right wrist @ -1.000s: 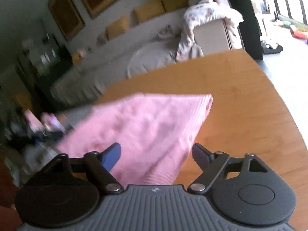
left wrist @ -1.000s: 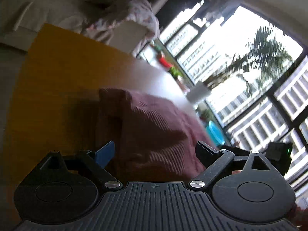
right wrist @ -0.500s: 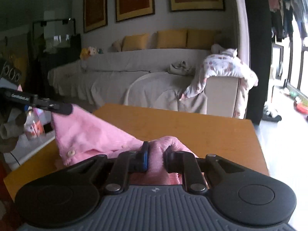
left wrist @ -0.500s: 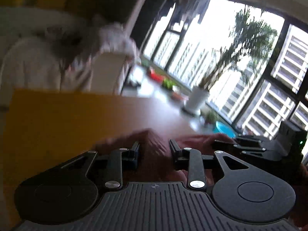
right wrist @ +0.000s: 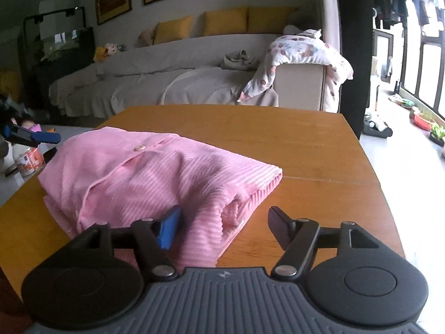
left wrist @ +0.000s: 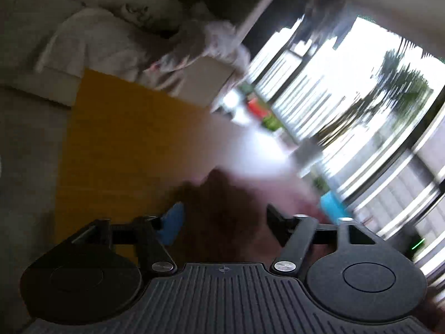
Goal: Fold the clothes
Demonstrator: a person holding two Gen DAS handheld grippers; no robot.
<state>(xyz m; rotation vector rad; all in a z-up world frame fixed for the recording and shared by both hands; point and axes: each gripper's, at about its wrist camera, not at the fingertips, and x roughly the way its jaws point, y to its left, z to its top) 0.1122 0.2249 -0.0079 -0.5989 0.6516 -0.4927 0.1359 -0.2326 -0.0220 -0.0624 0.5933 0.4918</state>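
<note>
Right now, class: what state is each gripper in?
Left gripper: open, holding nothing.
Right gripper: open, over the folded pink corduroy shirt, holding nothing.

Left wrist view: heavy motion blur throughout. The windows [left wrist: 347, 117] at right are blown out to white, and their glare washes over the far end of the tabletop [left wrist: 125, 144]. The garment [left wrist: 228, 208] between the claw fingers reads dark and backlit, without detail.

Right wrist view: sharp, evenly lit by daylight entering from the right. The pink garment [right wrist: 155, 172] shows clear ribbing and soft shadows in its folds. Fisheye curvature bends the edges of both views; the corners go dark.
</note>
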